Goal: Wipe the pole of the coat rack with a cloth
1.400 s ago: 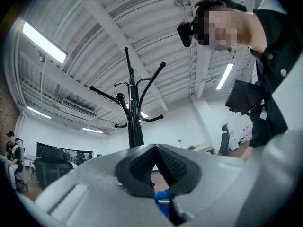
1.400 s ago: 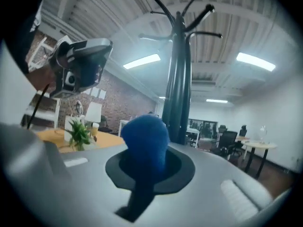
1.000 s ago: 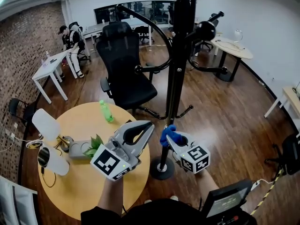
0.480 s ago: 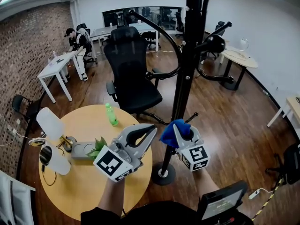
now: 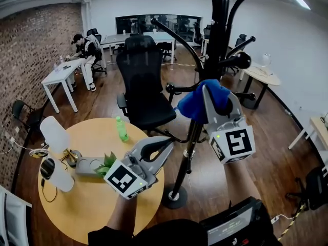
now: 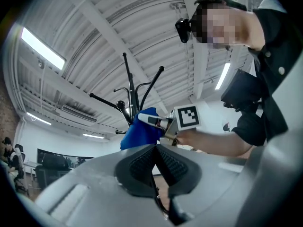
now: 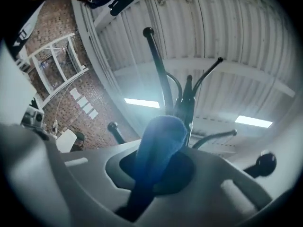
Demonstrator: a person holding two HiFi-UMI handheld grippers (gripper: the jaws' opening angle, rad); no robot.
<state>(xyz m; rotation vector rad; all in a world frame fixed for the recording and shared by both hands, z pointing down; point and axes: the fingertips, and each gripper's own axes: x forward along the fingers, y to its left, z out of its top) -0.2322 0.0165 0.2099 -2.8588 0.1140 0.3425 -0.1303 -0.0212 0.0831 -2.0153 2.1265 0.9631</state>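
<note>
Pole (image 5: 191,140): black upright of the coat rack, standing on its round base (image 5: 175,198) on the wood floor, directly ahead of you.
Cloth (image 5: 197,104): blue, bunched over the tips of your right gripper (image 5: 214,97) at mid-height on the pole. It lies on or just in front of the pole; contact is not confirmed from the head view.
Right jaws: clamped on the cloth, which fills the gap and stands proud of the tips.
Left gripper (image 5: 161,145): jaws closed pad to pad, nothing between them. It idles low, over the edge of the round table (image 5: 92,209).
Progress: judged under way. No view shows which stretches are already clean, so treat the run down to the base and the run up among the arms as outstanding.
Obstructions above: curved hook arms (image 5: 177,40) branch off at and above cloth height, and a knobbed arm (image 5: 241,60) sits just to the right. Expect the cloth to snag there.
Obstructions beside: the office chair (image 5: 143,86) stands close behind the pole on your left; the table edge lies near the base.
Open room: bare floor to the right of the pole gives your right arm a free path downward.
</note>
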